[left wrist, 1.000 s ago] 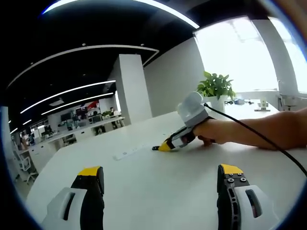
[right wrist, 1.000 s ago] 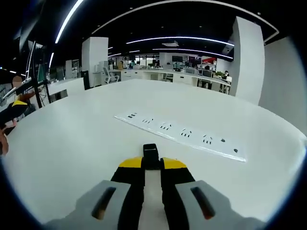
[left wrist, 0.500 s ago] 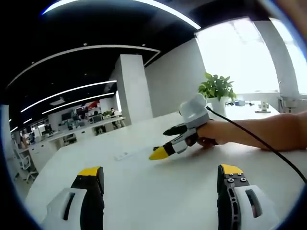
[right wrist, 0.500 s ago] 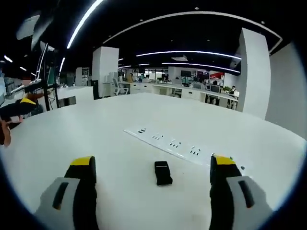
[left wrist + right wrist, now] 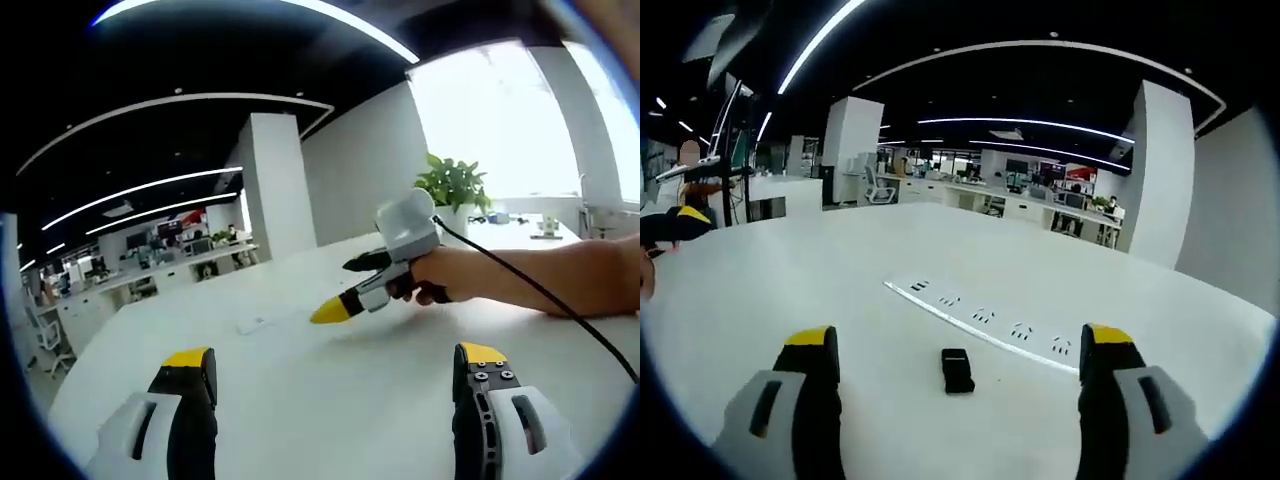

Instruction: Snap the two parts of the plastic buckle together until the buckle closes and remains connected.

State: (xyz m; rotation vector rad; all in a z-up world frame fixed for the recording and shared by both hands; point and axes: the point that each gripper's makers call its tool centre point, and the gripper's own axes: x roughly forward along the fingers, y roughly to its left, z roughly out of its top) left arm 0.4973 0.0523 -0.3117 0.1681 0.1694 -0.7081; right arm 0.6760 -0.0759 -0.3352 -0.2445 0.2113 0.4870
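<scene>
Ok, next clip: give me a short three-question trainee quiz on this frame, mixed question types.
1. True or false: the right hand-held gripper is clamped on the black buckle.
2. Multiple choice: what lies on the white table just beyond the buckle? A) a potted plant B) a white power strip C) a keyboard
3. Fill in: in the left gripper view, the left hand-held gripper has its jaws standing ____.

Key
1. False: the jaws stand wide apart and the buckle lies on the table between and beyond them, untouched.
2. B
3. Open, with nothing between them.
</scene>
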